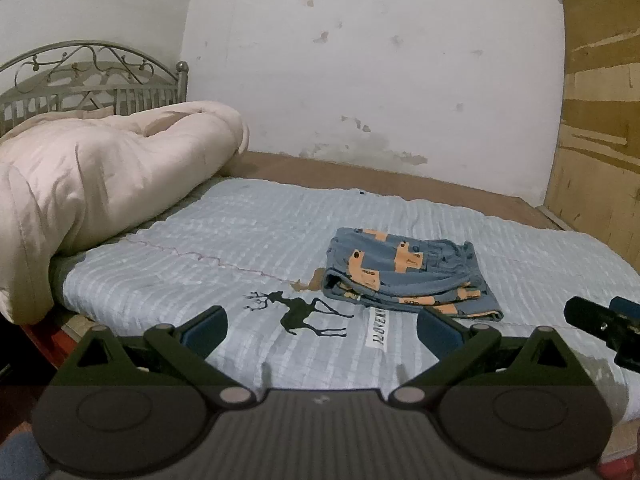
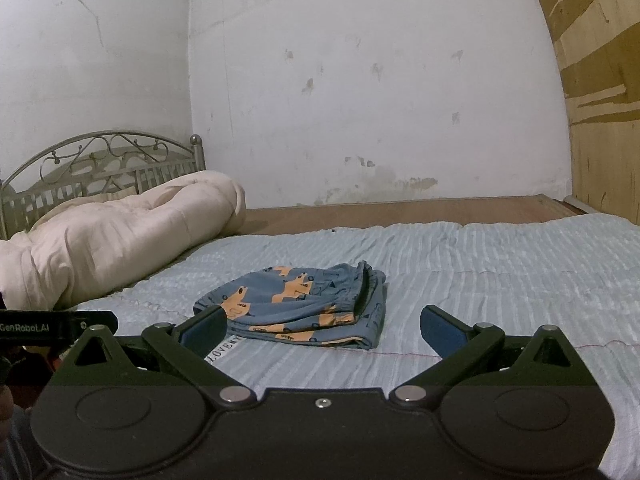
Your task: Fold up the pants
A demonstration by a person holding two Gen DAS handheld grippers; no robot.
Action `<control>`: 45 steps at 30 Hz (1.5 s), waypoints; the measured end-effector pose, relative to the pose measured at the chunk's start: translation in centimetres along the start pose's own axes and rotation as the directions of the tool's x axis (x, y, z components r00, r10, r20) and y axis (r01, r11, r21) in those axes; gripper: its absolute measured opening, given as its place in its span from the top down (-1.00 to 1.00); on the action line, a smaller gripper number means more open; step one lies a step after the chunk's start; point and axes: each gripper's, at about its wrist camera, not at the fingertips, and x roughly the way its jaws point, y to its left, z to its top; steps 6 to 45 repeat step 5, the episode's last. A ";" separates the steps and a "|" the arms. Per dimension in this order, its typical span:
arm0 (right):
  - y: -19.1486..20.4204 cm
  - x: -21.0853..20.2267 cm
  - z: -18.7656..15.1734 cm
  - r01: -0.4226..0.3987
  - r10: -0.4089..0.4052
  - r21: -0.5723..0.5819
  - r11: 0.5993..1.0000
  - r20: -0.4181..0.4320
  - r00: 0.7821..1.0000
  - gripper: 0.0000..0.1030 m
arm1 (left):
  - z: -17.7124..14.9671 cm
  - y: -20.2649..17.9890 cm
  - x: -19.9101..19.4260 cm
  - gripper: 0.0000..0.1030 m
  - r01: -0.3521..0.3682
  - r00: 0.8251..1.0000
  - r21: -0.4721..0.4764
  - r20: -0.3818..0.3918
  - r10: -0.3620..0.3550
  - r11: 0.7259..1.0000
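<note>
Holding both grippers back from the bed, nothing gripped. Left gripper jaws wide, empty; right gripper jaws wide, empty too. Pants sit folded in a compact stack on the blue bedspread, ahead of the left jaws and off to their right, just past the right fingertip; from the right wrist view the pants lie straight ahead, between the jaws' line and slightly left, apart from both fingers. I'd judge the fold basically done. Risks from here: pushing forward could let an open finger snag the loose bottom edge and drag the stack open; layers look soft, top one could slide. Bedspread is wrinkly, so a low jaw could pinch it as well. Pink comforter far left, well apart, no issue.
</note>
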 end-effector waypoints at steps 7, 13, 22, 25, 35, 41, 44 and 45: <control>0.0 0.0 -0.1 -0.001 0.001 -0.001 1.000 -0.003 1.000 -0.99 | 0.0 0.1 -0.1 -0.99 -0.001 1.000 0.000 0.000 0.001 1.000; 0.0 0.0 -0.1 -0.001 0.001 -0.001 1.000 -0.003 1.000 -0.99 | 0.0 0.1 -0.1 -0.99 -0.001 1.000 0.000 0.000 0.001 1.000; 0.0 0.0 -0.1 -0.001 0.001 -0.001 1.000 -0.003 1.000 -0.99 | 0.0 0.1 -0.1 -0.99 -0.001 1.000 0.000 0.000 0.001 1.000; 0.0 0.0 -0.1 -0.001 0.001 -0.001 1.000 -0.003 1.000 -0.99 | 0.0 0.1 -0.1 -0.99 -0.001 1.000 0.000 0.000 0.001 1.000; 0.0 0.0 -0.1 -0.001 0.001 -0.001 1.000 -0.003 1.000 -0.99 | 0.0 0.1 -0.1 -0.99 -0.001 1.000 0.000 0.000 0.001 1.000; 0.0 0.0 -0.1 -0.001 0.001 -0.001 1.000 -0.003 1.000 -0.99 | 0.0 0.1 -0.1 -0.99 -0.001 1.000 0.000 0.000 0.001 1.000; 0.0 0.0 -0.1 -0.001 0.001 -0.001 1.000 -0.003 1.000 -0.99 | 0.0 0.1 -0.1 -0.99 -0.001 1.000 0.000 0.000 0.001 1.000; 0.0 0.0 -0.1 -0.001 0.001 -0.001 1.000 -0.003 1.000 -0.99 | 0.0 0.1 -0.1 -0.99 -0.001 1.000 0.000 0.000 0.001 1.000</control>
